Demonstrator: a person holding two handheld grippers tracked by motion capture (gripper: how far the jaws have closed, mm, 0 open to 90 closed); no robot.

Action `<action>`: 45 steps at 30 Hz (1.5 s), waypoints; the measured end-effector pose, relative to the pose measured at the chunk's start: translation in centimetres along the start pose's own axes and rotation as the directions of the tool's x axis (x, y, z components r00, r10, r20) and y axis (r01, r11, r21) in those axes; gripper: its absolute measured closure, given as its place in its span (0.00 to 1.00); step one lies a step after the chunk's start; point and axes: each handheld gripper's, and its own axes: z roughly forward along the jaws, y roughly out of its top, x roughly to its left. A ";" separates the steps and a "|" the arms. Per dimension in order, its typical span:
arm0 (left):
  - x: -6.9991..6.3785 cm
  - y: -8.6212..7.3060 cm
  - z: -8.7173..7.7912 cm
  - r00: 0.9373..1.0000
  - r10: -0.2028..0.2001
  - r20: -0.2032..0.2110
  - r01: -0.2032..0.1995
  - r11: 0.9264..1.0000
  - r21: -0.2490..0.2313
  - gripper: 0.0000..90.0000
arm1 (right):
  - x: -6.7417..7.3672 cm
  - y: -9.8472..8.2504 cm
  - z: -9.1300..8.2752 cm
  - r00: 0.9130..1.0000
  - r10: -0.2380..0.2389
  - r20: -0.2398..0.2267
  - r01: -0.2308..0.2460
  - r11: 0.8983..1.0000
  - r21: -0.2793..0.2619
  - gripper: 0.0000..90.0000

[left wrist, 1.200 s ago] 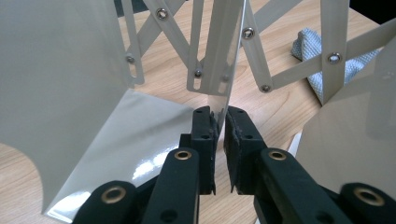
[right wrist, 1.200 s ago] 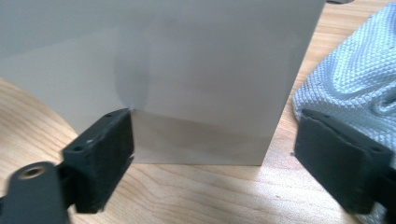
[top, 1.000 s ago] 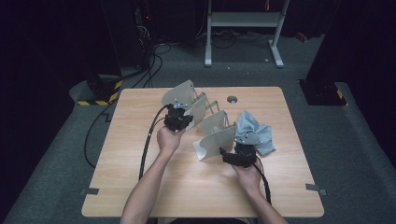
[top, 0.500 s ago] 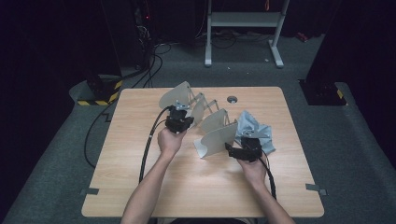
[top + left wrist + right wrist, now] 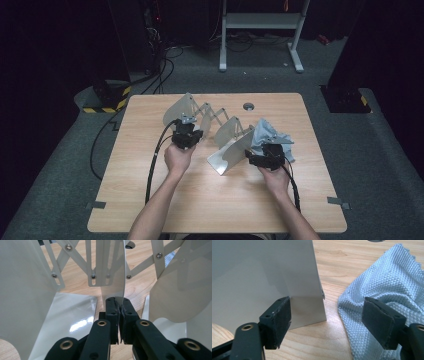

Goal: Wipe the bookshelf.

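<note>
**Rack drawing apart between the two grippers**

The left gripper is clamping a middle plate of the white expanding file rack, its jaws pressed together on the plate's lower edge, as the left gripper view shows. The right gripper is standing with its jaws apart; one pad is lying against the face of the rack's near end plate, while the other is hovering over the pale blue cloth. Nothing is being squeezed between them.

Compared with a second ago, the right hand is sitting further toward the right side of the bench, and the near end plate is sitting further from the left gripper, so the scissor links are looking more stretched. The left hand is also sitting slightly nearer the person than it did.

The rack itself is standing on the bench, running diagonally from the far left toward the near right, with the cloth crumpled just beside its near end and partly under the right gripper in the high view.

Judging from this, the work in hand is opening the rack out: the left gripper is anchoring the middle while the right is nudging the end plate outward. With the right jaws not closed, that end is likely to slip free.
</note>
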 end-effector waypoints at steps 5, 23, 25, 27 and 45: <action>0.5 -0.3 -0.5 1.000 -0.014 0.019 0.014 1.000 -0.027 0.87 | 0.5 -0.3 -0.4 1.000 -0.013 -0.011 0.013 1.000 0.000 0.29; 3.8 -3.8 -2.0 0.996 -0.075 -0.053 0.074 0.997 -0.013 0.52 | 6.4 -2.8 -0.7 0.994 -0.086 -0.067 0.087 0.996 0.005 0.20; 4.2 -4.1 -2.1 0.994 -0.080 -0.071 0.080 0.997 -0.012 0.52 | 6.7 -2.9 -0.5 0.994 -0.086 -0.071 0.086 0.996 0.010 0.20; 4.8 -4.3 -2.1 0.992 -0.088 -0.088 0.088 0.996 -0.003 0.52 | 6.7 -2.8 -0.3 0.994 -0.088 -0.066 0.089 0.996 0.009 0.22; 7.1 -3.8 -0.6 0.981 -0.074 -0.180 0.080 0.997 0.022 0.54 | 4.2 -2.6 -1.0 0.994 -0.084 -0.067 0.084 0.996 0.002 0.52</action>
